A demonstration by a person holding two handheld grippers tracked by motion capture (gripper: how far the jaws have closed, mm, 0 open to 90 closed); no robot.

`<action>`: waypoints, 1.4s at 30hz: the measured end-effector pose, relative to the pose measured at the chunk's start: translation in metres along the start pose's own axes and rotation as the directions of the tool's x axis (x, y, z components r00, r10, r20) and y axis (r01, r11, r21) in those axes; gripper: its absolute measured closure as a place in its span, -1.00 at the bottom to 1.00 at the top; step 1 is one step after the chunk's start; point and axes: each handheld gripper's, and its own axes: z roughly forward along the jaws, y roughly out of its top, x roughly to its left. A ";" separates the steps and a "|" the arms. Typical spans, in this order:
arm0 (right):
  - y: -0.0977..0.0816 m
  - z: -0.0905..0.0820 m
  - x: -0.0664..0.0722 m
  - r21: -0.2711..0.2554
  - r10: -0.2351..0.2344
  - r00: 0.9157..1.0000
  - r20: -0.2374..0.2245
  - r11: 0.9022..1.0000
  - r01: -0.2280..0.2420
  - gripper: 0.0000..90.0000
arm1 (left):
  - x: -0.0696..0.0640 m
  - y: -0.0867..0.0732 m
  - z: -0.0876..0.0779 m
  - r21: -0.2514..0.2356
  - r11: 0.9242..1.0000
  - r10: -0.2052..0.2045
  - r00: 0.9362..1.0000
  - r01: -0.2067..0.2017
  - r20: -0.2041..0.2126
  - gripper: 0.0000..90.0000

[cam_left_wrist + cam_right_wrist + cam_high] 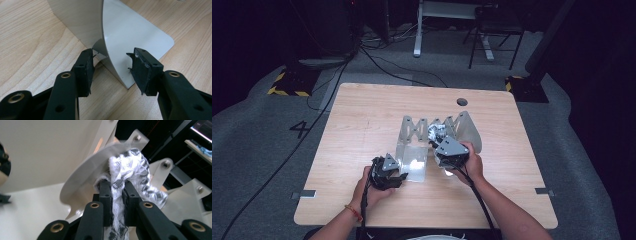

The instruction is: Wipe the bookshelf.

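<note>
Patterned cloth (pixel 130 170) upright, lengthwise between jaws

A lab or studio: black curtains ring the grey carpet (pixel 257 140), hazard-taped stand bases (pixel 289 82) at ten and two o'clock, cables (pixel 382 62) trailing beyond the wooden tabletop (pixel 362 130), a desk frame (pixel 447 12) at twelve.

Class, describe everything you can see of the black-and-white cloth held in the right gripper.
The cloth is a soft, lacy-looking fabric, white with black patches, bunched into a crumpled wad. The right gripper has its jaws shut on it, so it bulges above the pads and trails down between them. It is held up against the pale metal rack, touching a curved plate. In the high view it shows as a small speckled bundle.
</note>
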 end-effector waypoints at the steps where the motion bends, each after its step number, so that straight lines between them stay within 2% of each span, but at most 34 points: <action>1: 0.002 -0.001 -0.001 -0.006 0.005 1.000 0.003 1.000 -0.005 0.80 | 0.000 0.000 0.000 0.002 1.000 -0.002 1.000 0.002 0.001 0.16; 5: 0.012 -0.006 -0.011 -0.057 0.043 0.999 0.019 0.997 -0.042 0.80 | 0.000 0.000 0.000 0.000 1.000 0.000 1.000 0.000 0.000 0.16; 9: 0.014 -0.009 -0.016 -0.088 0.093 0.996 0.002 0.992 -0.092 0.80 | 0.000 0.000 0.000 0.000 1.000 0.000 1.000 0.000 0.000 0.16; 16: 0.004 -0.004 -0.002 -0.054 0.065 0.997 -0.034 0.996 -0.066 0.80 | -0.001 0.000 0.000 0.002 1.000 0.000 1.000 0.000 0.001 0.16; 28: -0.032 0.010 0.020 0.039 0.098 0.988 -0.121 0.995 -0.094 0.80 | -0.001 0.000 0.000 0.001 1.000 -0.001 1.000 0.001 0.001 0.16; 30: -0.039 0.014 0.023 0.064 0.097 0.988 -0.122 0.994 -0.090 0.80 | -0.001 0.000 0.000 0.001 1.000 0.001 1.000 -0.001 -0.003 0.16; 32: -0.041 0.015 0.024 0.062 0.091 0.989 -0.114 0.994 -0.085 0.81 | -0.001 0.000 0.000 0.000 1.000 0.001 1.000 -0.001 -0.002 0.16; 37: -0.035 0.010 0.021 0.014 0.087 0.994 -0.073 0.996 -0.086 0.80 | 0.000 0.000 0.000 0.000 1.000 0.000 1.000 0.000 -0.001 0.16; 42: -0.019 0.001 0.012 -0.050 0.099 0.995 -0.030 0.994 -0.101 0.80 | 0.000 0.000 0.000 0.001 1.000 0.001 1.000 -0.001 0.000 0.16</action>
